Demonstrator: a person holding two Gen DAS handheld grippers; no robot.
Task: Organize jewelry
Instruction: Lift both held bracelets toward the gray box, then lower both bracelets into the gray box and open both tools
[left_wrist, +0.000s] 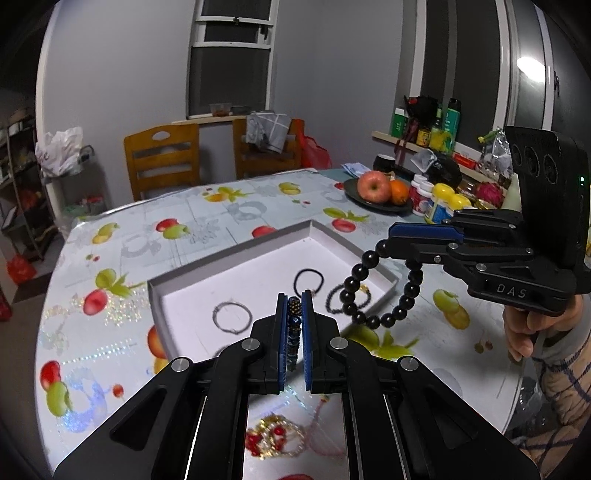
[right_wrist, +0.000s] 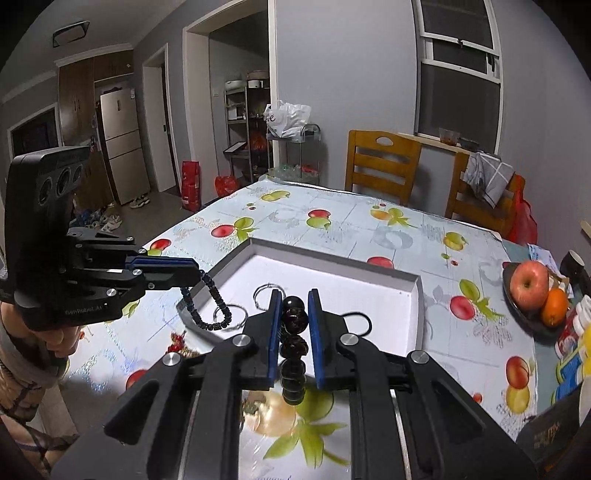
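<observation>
Two tongs are loaded: your left tongs pinch a small blue-beaded bracelet, your right tongs grip the large black bead bracelet, both hanging over the white tray. Three bands lie inside it; a fruit plate stands far right on the worktop.

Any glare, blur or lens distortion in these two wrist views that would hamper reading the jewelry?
Left wrist view: strong fisheye bending; a ceiling lamp reflection flares top right; the red and gold bracelets under the left gripper are blurred. Right wrist view: dark vignette corners; the black bead bracelet in the right gripper is close and soft.
</observation>
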